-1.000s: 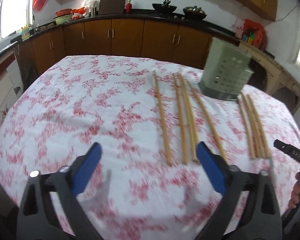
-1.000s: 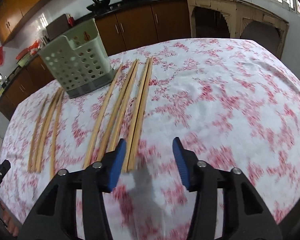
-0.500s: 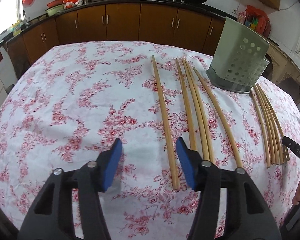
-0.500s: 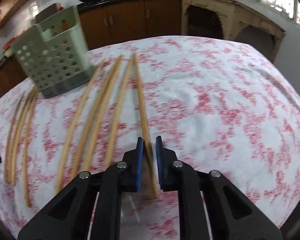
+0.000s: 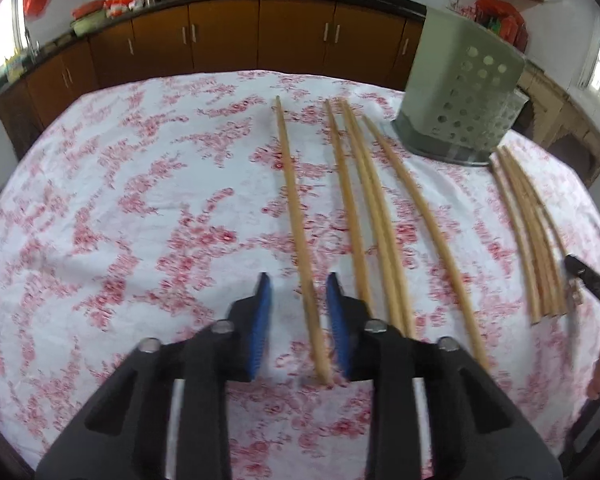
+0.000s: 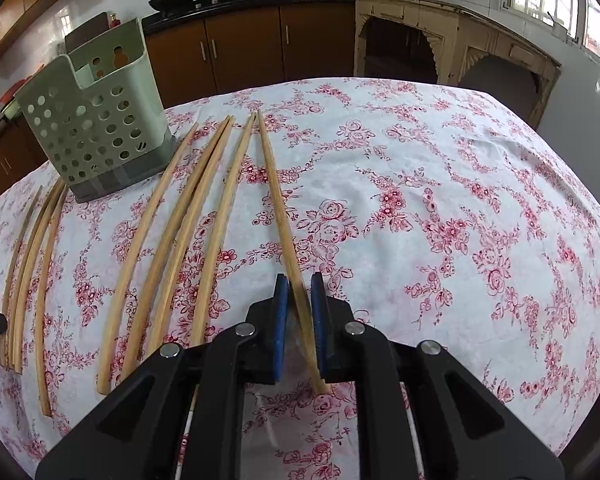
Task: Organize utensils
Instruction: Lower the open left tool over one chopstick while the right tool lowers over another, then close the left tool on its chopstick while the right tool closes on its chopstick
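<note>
Several long wooden chopsticks lie on the flowered tablecloth (image 5: 100,208). My left gripper (image 5: 299,284) is open, its blue pads on either side of the near end of the leftmost chopstick (image 5: 294,208), not touching it. My right gripper (image 6: 299,280) is shut on the near end of the rightmost chopstick (image 6: 274,196), which still rests on the cloth (image 6: 440,200). A green perforated utensil holder (image 6: 96,128) stands upright at the back; it also shows in the left wrist view (image 5: 462,96). Another bunch of chopsticks (image 5: 534,236) lies right of the holder.
The table's edges fall away on all sides. Brown kitchen cabinets (image 5: 220,36) and a counter with pans stand behind. A cream wooden side table (image 6: 452,40) stands at the back right. The other gripper's tip (image 5: 588,280) shows at the left view's right edge.
My left gripper has narrowed and moved forward over the leftmost chopstick's near end. My right gripper has closed from wide open onto the rightmost chopstick, which now angles away from its neighbour.
</note>
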Motion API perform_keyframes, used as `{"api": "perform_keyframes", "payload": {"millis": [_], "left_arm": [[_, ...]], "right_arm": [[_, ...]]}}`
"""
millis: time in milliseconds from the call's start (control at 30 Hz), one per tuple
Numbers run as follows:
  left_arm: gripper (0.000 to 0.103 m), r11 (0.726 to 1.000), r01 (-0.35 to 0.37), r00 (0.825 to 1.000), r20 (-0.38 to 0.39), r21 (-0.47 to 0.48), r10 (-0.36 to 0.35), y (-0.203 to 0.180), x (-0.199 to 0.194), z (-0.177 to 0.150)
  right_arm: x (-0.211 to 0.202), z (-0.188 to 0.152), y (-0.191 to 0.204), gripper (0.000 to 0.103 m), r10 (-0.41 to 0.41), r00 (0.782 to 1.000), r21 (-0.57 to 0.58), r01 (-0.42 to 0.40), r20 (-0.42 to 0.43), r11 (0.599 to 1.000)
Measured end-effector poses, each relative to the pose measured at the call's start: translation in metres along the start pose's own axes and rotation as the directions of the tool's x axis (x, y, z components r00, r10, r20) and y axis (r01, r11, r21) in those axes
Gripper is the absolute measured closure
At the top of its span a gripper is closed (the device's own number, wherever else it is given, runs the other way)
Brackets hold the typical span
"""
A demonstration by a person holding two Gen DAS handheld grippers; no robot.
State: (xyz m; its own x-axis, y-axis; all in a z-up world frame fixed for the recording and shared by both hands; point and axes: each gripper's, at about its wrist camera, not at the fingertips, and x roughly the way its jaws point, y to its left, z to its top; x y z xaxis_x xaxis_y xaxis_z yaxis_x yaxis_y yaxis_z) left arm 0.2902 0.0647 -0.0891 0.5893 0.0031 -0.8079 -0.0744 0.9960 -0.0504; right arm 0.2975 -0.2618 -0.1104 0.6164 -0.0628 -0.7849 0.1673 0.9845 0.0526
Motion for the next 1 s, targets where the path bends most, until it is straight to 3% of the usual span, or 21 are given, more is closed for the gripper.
{"api": "perform_keyframes", "payload": {"millis": [100, 267, 367, 600, 733, 867, 1000], "left_arm": [[0.094, 1.000, -0.016, 1.000, 0.005, -0.011, 0.016, 0.008, 0.003, 0.003], [0.093, 0.999, 0.014, 1.000, 0.005, -0.032, -0.014, 0.017, -0.001, 0.000], [0.086, 0.998, 0.041, 0.999, 0.010, -0.038, -0.041, 0.018, -0.005, -0.005], [0.083, 0.999, 0.032, 0.999, 0.014, -0.021, -0.032, 0.013, -0.009, -0.012], [0.095, 1.000, -0.019, 1.000, 0.025, 0.011, 0.019, 0.008, -0.011, -0.018], [0.095, 1.000, -0.007, 1.000, 0.018, 0.013, 0.007, 0.010, -0.013, -0.018], [0.095, 1.000, 0.000, 1.000, 0.025, 0.018, 0.000, 0.014, -0.023, -0.018]], "right_arm": [[-0.002, -0.002, -0.002, 0.090, 0.010, 1.000, 0.003, -0.010, -0.001, 1.000], [-0.004, -0.004, -0.004, 0.090, 0.017, 1.000, -0.001, -0.017, -0.001, 1.000], [-0.006, -0.006, -0.005, 0.090, 0.019, 1.000, 0.001, -0.019, -0.002, 1.000], [-0.007, -0.009, -0.004, 0.090, 0.018, 1.000, -0.005, -0.018, 0.002, 1.000], [-0.008, -0.011, -0.005, 0.090, 0.029, 1.000, -0.010, -0.029, 0.007, 1.000], [-0.011, -0.011, -0.011, 0.094, 0.058, 0.998, 0.005, -0.058, 0.005, 0.998], [-0.030, -0.010, -0.018, 0.094, 0.062, 0.996, 0.011, -0.063, 0.063, 0.998]]}}
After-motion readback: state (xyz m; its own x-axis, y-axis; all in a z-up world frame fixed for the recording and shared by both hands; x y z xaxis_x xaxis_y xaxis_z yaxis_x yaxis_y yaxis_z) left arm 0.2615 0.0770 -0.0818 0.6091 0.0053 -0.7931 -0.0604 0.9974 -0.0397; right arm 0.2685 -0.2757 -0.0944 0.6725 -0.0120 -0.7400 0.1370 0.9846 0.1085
